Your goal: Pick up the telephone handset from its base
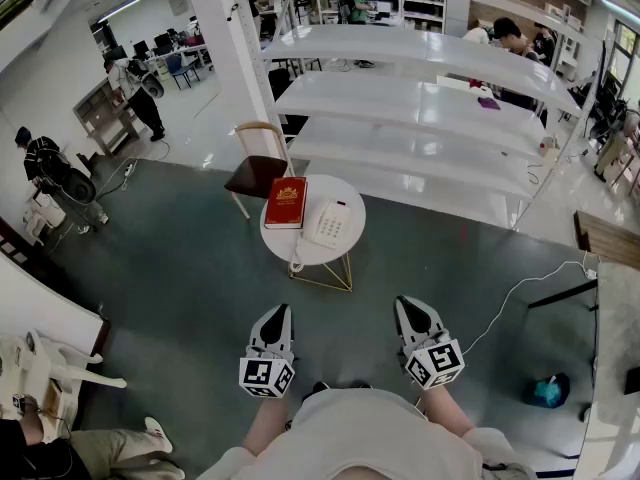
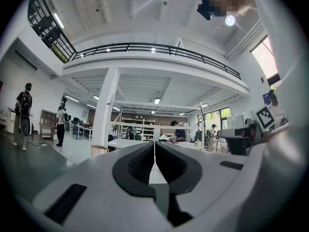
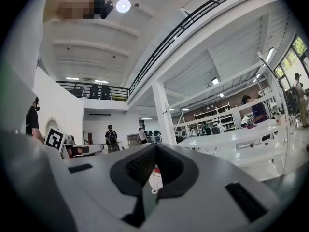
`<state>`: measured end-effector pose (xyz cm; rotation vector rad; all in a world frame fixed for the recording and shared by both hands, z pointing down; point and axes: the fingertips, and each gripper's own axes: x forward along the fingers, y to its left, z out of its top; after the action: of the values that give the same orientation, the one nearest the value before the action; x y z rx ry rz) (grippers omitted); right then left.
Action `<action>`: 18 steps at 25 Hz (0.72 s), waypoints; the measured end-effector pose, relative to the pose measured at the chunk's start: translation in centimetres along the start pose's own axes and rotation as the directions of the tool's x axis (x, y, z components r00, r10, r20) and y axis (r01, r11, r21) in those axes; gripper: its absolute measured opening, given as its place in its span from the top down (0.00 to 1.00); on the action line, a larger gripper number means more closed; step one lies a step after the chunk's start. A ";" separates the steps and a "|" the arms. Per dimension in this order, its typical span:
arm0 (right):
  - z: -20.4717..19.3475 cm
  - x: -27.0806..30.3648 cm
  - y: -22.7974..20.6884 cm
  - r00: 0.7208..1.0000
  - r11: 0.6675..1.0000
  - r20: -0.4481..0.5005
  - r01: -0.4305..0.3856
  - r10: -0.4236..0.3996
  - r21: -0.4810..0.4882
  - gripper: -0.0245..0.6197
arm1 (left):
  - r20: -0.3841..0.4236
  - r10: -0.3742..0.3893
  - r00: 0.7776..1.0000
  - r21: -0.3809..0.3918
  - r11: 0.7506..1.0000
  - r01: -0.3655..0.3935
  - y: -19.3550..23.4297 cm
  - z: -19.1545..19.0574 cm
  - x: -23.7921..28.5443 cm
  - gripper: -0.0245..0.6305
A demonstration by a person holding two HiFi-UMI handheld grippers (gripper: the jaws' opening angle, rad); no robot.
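Telephone handset (image 1: pixel 319 230) rests in its cradle on the white telephone base (image 1: pixel 337 218), well ahead of the person and too small here to show detail. The round white table (image 1: pixel 350 198) carries everything and stands on the green floor, in front of a wooden chair (image 1: pixel 258 171). A red book (image 1: pixel 286 202) lies on the table's left half, just beside the base. A coiled cord (image 1: pixel 296 259) droops over the near edge.

The handset is probably light, stiff, smooth plastic and may slip. I judge the narrow middle bar to be the best hold, lifted gently against the cord's pull. The left hand-held gripper (image 1: pixel 279 310) and the right hand-held gripper (image 1: pixel 408 302) sit level near the body, each with its jaws together on nothing.
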<state>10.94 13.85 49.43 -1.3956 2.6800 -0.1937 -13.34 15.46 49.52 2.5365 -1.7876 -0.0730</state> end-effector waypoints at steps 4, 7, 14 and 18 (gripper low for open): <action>-0.1 0.1 -0.1 1.000 1.000 -0.003 0.003 -0.003 -0.001 0.95 | 0.001 0.003 1.000 -0.010 1.000 -0.003 0.2 0.1 0.1 0.93; -0.2 0.1 -0.2 1.000 1.000 -0.009 0.007 -0.007 -0.002 0.95 | 0.000 0.003 1.000 -0.005 1.000 -0.003 0.2 0.1 0.1 0.93; -0.2 0.3 -0.2 1.000 1.000 -0.010 0.007 -0.007 0.003 0.95 | -0.011 0.008 1.000 -0.003 1.000 -0.008 0.5 0.0 0.2 0.93; -0.4 0.6 -0.2 1.000 1.000 -0.012 0.011 -0.011 0.009 0.95 | -0.011 0.006 1.000 -0.004 1.000 -0.006 0.8 -0.3 0.1 0.93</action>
<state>10.68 13.34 49.86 -1.4115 2.6780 -0.2151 -13.99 15.08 49.82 2.5233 -1.7891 -0.0620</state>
